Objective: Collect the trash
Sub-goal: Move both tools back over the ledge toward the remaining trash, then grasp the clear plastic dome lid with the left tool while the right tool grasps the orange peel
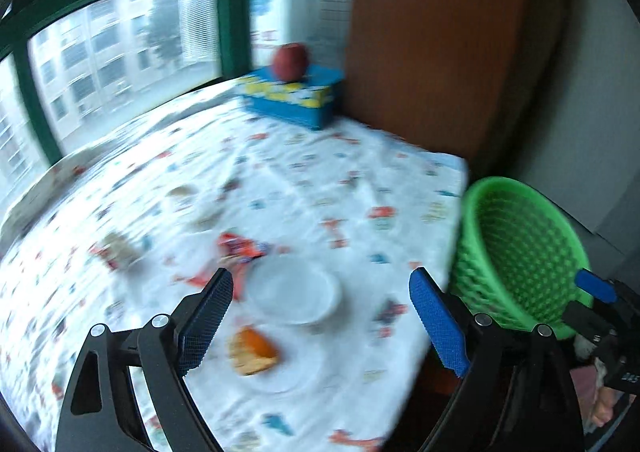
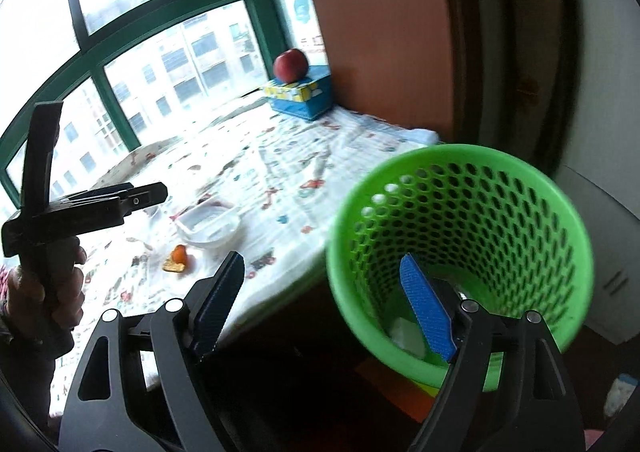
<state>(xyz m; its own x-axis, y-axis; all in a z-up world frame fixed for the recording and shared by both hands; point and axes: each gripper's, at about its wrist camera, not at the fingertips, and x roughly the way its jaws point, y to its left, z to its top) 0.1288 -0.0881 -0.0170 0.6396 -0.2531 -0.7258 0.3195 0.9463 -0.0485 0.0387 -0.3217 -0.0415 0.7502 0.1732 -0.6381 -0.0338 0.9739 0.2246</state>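
Note:
My left gripper [image 1: 320, 284] is open and empty above the patterned tablecloth [image 1: 340, 180]. Below it lie an orange peel scrap [image 1: 254, 352], a clear plastic container [image 1: 294, 290] and a red wrapper [image 1: 238, 246]. A green mesh bin [image 1: 520, 252] stands off the table's right edge. My right gripper [image 2: 322, 274] is open; its right finger is inside the green bin [image 2: 460, 212], its left finger outside the rim. A white scrap [image 2: 406, 334] lies in the bin. The orange peel [image 2: 178, 258], the container [image 2: 210, 226] and the left gripper [image 2: 120, 198] show in the right wrist view.
A red apple [image 1: 291, 61] sits on a blue box [image 1: 294, 94] at the table's far end, also in the right wrist view [image 2: 291, 65]. A brown wooden panel [image 1: 432, 44] rises behind the table. Green-framed windows [image 1: 120, 36] run along the left.

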